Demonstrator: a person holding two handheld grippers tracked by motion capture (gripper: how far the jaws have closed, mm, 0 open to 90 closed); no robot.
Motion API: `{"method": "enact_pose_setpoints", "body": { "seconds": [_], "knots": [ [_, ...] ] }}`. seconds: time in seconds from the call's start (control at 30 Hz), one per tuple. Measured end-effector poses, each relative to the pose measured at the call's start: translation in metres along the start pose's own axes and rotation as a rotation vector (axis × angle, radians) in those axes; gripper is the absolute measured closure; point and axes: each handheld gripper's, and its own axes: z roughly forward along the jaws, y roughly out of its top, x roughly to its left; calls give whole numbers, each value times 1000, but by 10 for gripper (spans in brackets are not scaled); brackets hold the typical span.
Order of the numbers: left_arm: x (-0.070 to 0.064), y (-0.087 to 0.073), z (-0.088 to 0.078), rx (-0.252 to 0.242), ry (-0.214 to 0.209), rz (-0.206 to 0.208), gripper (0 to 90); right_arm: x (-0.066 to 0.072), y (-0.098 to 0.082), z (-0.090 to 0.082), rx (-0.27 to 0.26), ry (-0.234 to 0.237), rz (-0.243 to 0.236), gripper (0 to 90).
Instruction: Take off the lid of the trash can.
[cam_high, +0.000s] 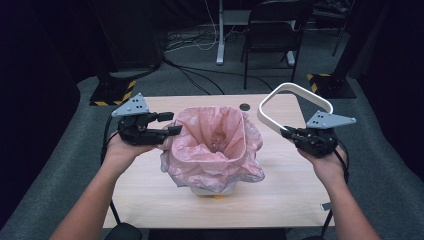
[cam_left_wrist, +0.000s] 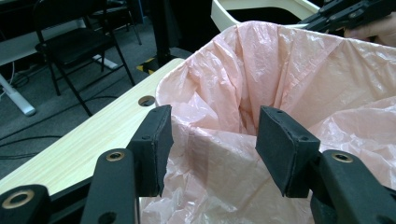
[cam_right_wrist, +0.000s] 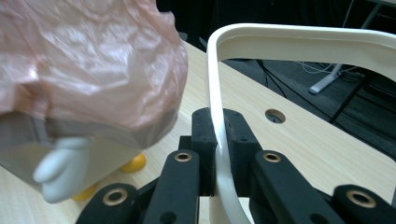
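Right gripper (cam_high: 289, 132): one, jaws clamped on the near side of the white ring (cam_high: 295, 102), held in the air over the table's right part, tilted.
Left gripper (cam_high: 175, 123): one, jaws apart, at the bin's left rim; in the left gripper view a fold of pink liner stands between the pads (cam_left_wrist: 154, 144) without being pinched.
White ring: one, rounded-corner frame, apart from the bin.
Bin (cam_right_wrist: 93, 158): one, white, standing mid-table, with yellow feet beneath.
Pink liner (cam_high: 215, 145): one bag, inside the bin, its edge draped outward over the rim.
Table (cam_high: 280, 195): one, light wood, one round hole (cam_high: 244, 106) near the far edge.
Chair (cam_high: 272, 35): one, dark, on the floor beyond.
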Motion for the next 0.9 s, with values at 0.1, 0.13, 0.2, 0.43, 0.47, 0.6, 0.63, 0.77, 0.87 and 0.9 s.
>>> {"method": "enact_pose_setpoints", "body": {
  "seconds": [0.1,0.13,0.2,0.43,0.47,0.6,0.63,0.77,0.87,0.9],
  "knots": [
    [0,0,0,-1,-1,0,456,0,-7,2,1,-8,9,839],
    [0,-1,0,-1,-1,-1,456,0,-10,3,4,-11,11,839],
    [-1,-1,1,-1,-3,-1,456,1,-14,5,8,-16,9,839],
    [-2,-2,2,-3,-7,1,455,2,-26,11,28,-31,8,839],
    [-2,-2,2,-3,-8,0,455,3,-28,12,29,-31,12,839],
    [-2,-3,2,-4,-10,1,455,3,-35,16,36,-33,22,839],
    [-2,-3,2,-5,-11,0,455,3,-37,17,36,-32,28,839],
    [-2,-3,2,-6,-12,-3,456,3,-45,22,40,-38,41,839],
    [-2,-4,2,-7,-12,-3,456,3,-52,25,55,-48,37,839],
    [-2,-4,2,-7,-12,-3,455,3,-52,25,55,-48,37,839]
  ]
}}
